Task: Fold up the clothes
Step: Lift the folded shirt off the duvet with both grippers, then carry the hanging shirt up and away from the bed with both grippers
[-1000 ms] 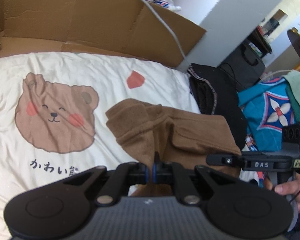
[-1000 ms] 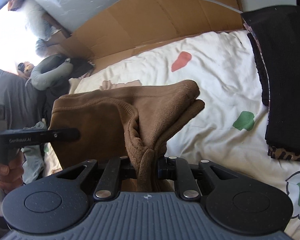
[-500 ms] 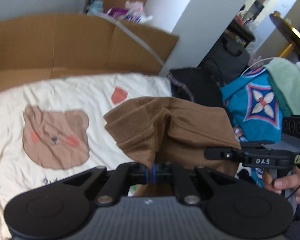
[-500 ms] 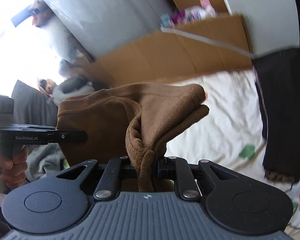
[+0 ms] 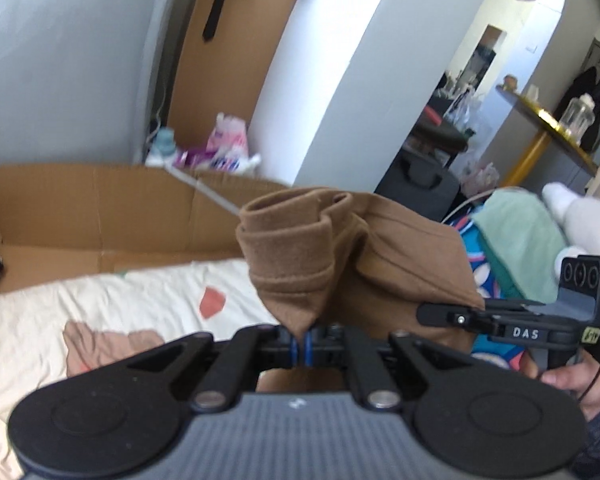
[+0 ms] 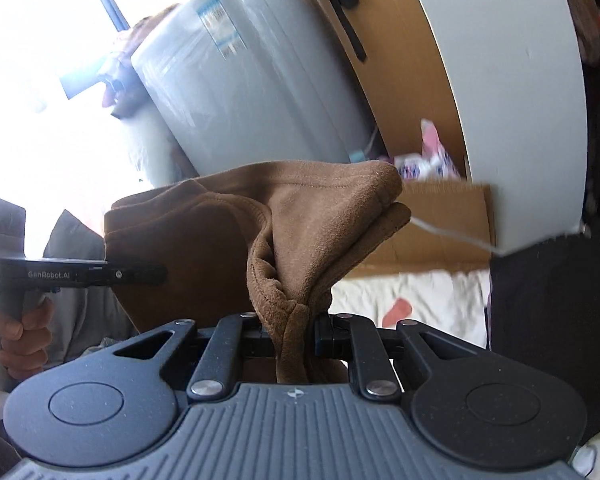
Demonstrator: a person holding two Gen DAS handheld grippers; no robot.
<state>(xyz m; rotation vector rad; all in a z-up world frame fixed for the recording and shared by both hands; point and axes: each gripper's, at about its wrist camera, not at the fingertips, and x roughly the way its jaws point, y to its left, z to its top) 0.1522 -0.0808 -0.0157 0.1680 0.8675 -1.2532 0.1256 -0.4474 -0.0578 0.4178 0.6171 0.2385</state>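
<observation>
A cream bedsheet (image 5: 112,308) printed with a pinkish-brown bear and a red shape is seen at the lower left of the left wrist view, with a wall of flattened brown cardboard (image 5: 80,208) standing behind it. At the bottom centre, the left gripper (image 5: 300,346) is shown with its blue-tipped fingers pressed almost together, pinching a thin corner of a brown fleece garment (image 5: 320,248). The garment is held up in the air above the bed, its rolled edge bunched over the fingers. To the right, the garment is stretched across to the right gripper (image 5: 440,314), seen side-on and gripped by a hand (image 5: 572,380) at the lower right edge. Behind it, a heap of blue patterned and mint green clothes (image 5: 512,236) is visible.

In the right wrist view, the left gripper (image 6: 156,274) is seen at the left edge, side-on, held by a hand (image 6: 16,332), with the brown garment (image 6: 300,216) reaching to its tip. At the bottom centre, the right gripper (image 6: 294,334) is shown with its fingers closed on a thick, gathered fold of the same fabric, which fills the space between them. The garment hangs between the two grippers, clear of the bed. A dark garment (image 6: 552,320) lies at the right edge on the bedsheet (image 6: 412,300), and a tall grey appliance (image 6: 240,80) stands behind.
</observation>
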